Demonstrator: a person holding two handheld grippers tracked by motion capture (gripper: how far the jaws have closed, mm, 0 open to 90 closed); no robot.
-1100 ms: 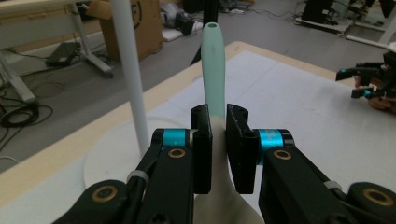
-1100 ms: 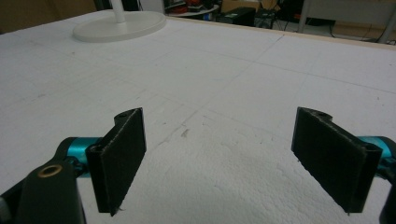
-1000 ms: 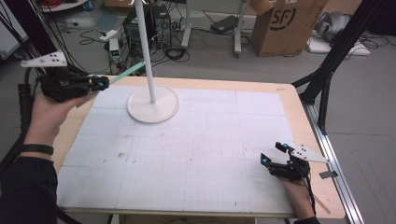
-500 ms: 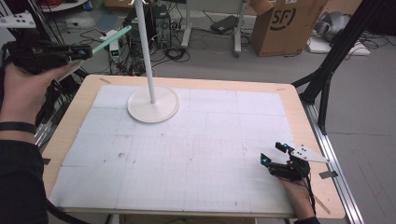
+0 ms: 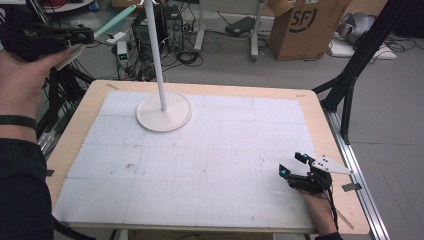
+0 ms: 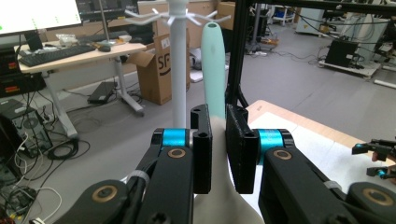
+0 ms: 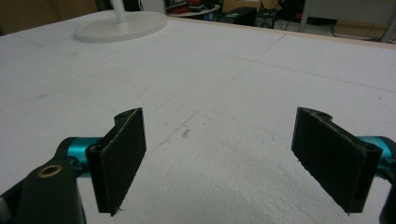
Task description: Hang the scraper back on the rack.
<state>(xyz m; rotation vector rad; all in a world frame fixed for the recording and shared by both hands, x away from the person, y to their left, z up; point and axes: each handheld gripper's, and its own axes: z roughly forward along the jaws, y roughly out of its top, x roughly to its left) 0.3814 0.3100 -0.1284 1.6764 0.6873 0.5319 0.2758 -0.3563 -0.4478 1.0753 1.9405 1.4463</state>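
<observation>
left gripper clamping a mint green spatula near the white stand

the left gripper is sitting in the upper left of the high view, off the table's left edge, its jaws clenched on a mint green spatula. in the left gripper view the two black jaws are pressing on the spatula's pale lower part in the middle of the frame, and the green handle is rising straight up from between them toward the top centre. just left of the handle the white stand is rising as well, its small hooks spreading at the top of the frame close beside the handle's tip; whether they are touching cannot be told. a black frame post is standing right behind the spatula. in the high view the stand's round base is resting on the white mat, upper left of the table, and the spatula is pointing up-right toward the pole.

the right gripper is resting at the lower right of the mat, jaws spread wide with nothing between them, well apart from the stand. a cardboard box is standing on the floor at the top.
</observation>
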